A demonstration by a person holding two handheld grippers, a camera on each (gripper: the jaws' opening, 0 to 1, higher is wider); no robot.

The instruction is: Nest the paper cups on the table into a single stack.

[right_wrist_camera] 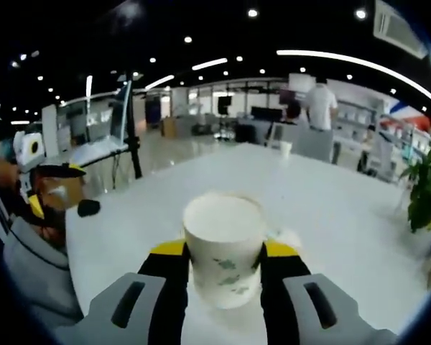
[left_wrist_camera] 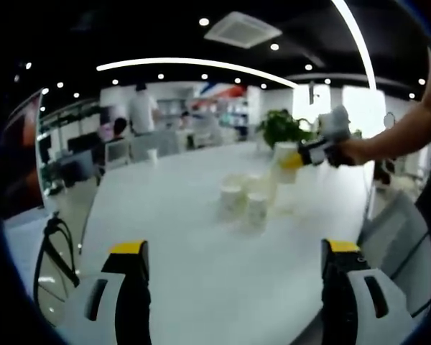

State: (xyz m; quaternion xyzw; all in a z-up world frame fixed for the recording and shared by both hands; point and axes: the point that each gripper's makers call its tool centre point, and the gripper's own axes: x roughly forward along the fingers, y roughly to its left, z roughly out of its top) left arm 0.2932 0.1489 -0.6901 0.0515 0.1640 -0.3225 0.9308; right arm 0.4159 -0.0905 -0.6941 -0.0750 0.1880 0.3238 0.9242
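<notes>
Left gripper view, L to R: the left gripper (left_wrist_camera: 233,257) has its two dark jaws w/ yellow tips standing wide apart, nothing between them, over the near edge of a long white table (left_wrist_camera: 201,273) w/ a smooth, slightly glossy top. Mid-table sits a loose cluster of white paper cups (left_wrist_camera: 246,200), round and tapered, close together; the blur hides how many or whether any are nested. Just past them, to the right, the right gripper (left_wrist_camera: 293,161) comes in, a person's hand (left_wrist_camera: 353,150) behind it, yellow tips against a white cup (left_wrist_camera: 284,161) held above the table. A leafy green plant (left_wrist_camera: 281,127) stands behind it.

Right gripper view, L to R: at the far left the other gripper (right_wrist_camera: 47,188) shows, grey body, yellow tip, too blurred to read. Centre, the right gripper (right_wrist_camera: 223,249) is clamped on a paper cup (right_wrist_camera: 224,248), one jaw on each side of its wall. Cup is upright, open rim up, white matte paper w/ a small greenish print on the side. Another small cup (right_wrist_camera: 285,148) stands far down the table. A person in white (right_wrist_camera: 320,106) stands beyond that end.
</notes>
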